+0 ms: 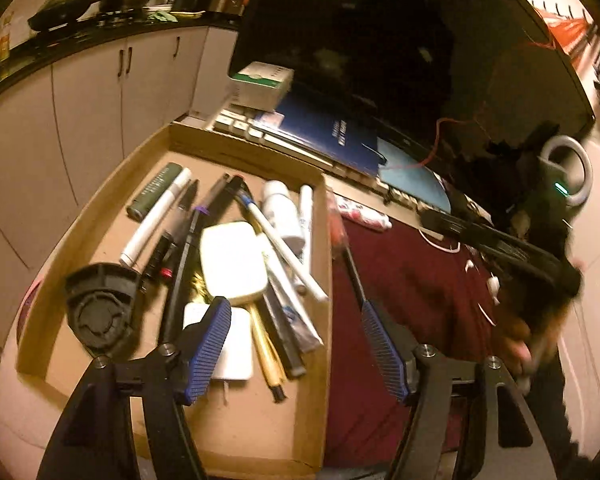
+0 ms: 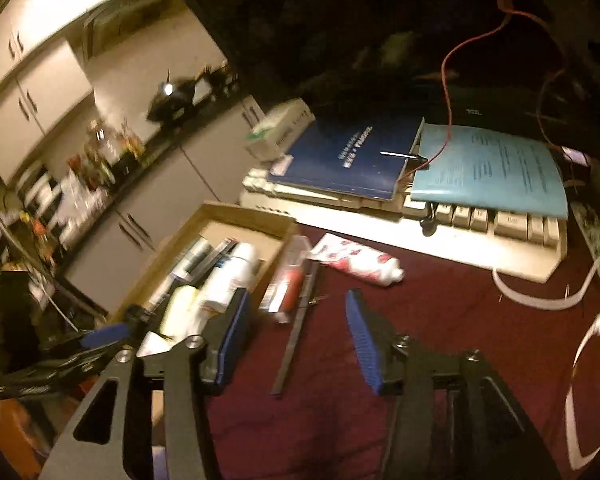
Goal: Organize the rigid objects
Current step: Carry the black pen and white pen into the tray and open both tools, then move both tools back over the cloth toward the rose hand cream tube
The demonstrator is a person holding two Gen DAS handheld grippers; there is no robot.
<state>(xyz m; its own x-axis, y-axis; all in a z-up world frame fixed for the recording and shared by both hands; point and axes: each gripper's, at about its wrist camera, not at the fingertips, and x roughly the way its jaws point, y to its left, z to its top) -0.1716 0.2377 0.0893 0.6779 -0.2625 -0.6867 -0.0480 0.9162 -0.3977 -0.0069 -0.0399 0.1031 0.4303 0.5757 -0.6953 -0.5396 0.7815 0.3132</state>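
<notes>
Both tongs are hanging released and gripping nothing: the left tongs point(image 1: 296, 320) over the cardboard tray point(image 1: 100, 216), the right tongs point(image 2: 296, 316) over the black stick point(image 2: 296, 332). Pens are already filling the tray; the stick, the red tool point(image 2: 288, 280) and the tube point(image 2: 360, 264) are waiting on the bench.

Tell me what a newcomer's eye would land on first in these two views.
First, the cardboard tray at left, crammed with pens, markers and tubes in a crossed heap. Next, the dark red cloth beside it, where a red-patterned tube and a black strip lie outside the tray. Both grippers hover open and empty.
</notes>
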